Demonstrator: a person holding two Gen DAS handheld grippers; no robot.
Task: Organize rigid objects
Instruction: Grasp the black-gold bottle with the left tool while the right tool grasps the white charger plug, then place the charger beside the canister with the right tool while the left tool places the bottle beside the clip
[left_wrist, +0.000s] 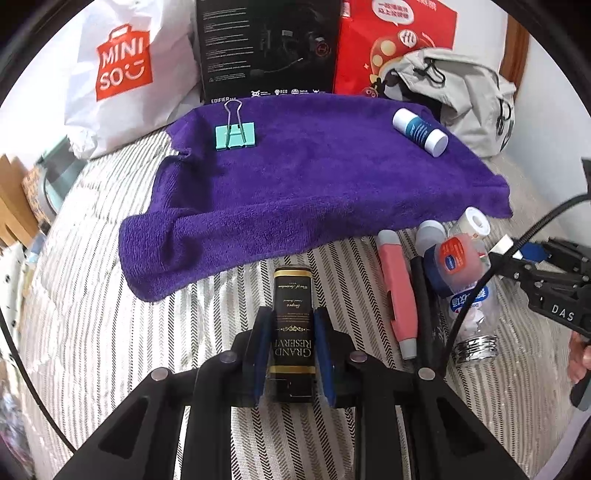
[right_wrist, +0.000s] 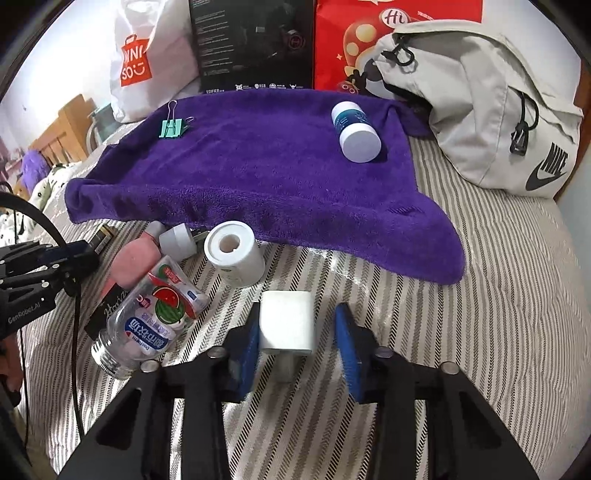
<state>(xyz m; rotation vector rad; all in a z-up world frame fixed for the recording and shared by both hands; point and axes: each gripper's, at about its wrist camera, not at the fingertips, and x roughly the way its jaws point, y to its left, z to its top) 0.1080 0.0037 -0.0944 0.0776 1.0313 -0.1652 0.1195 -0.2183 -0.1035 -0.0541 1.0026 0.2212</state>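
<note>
Purple towel (left_wrist: 314, 184) on the bed already carries a binder clip (left_wrist: 235, 136) and small bottle (left_wrist: 420, 132). Left gripper (left_wrist: 291, 347) jaws pinch a black tin (left_wrist: 292, 332) above the bedding; right gripper (right_wrist: 295, 332) jaws are spread around a white block (right_wrist: 286, 321), not clamped. Mid-sorting, likely: the tin goes onto the towel next, and the right jaws need closing.

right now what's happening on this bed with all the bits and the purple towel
A person is sorting small items on a striped bed. The left claw grips a black-and-gold rectangular tin. The right claw is open around a white plastic block. A teal binder clip and white-capped blue bottle lie on the purple towel.
</note>
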